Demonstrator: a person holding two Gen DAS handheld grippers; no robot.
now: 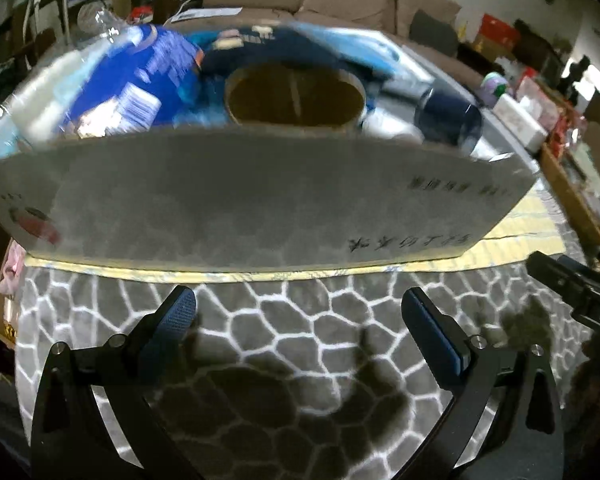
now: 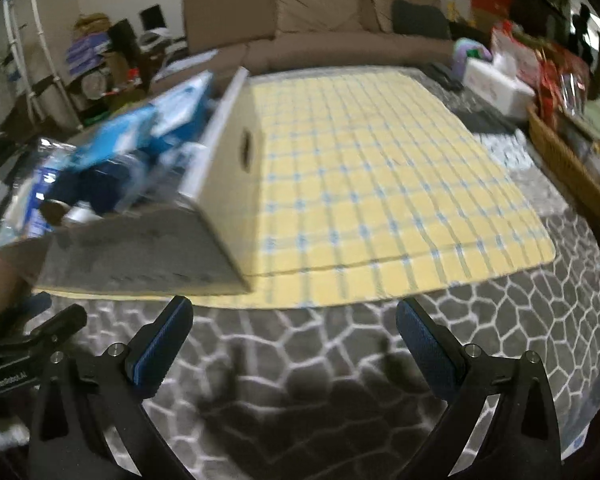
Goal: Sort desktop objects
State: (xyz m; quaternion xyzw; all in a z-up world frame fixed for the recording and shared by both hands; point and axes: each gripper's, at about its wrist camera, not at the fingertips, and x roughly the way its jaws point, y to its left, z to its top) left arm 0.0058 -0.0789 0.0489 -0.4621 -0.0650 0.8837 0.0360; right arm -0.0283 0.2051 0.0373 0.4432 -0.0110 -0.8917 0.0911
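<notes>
Box contents [image 1: 148, 80] motion-blurred, maybe blue packets; cardboard box [image 1: 260, 200] print unreadable, left end cut off by frame edge.

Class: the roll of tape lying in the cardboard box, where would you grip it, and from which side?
Probably from above. The tape roll lies flat with its core hole up, among blue packets in the box. Drop one of the left gripper's open fingers into the hole and pinch the near wall.

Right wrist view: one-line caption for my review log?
Open right gripper over grey rug, facing a filled cardboard box on yellow checked mat.
</notes>
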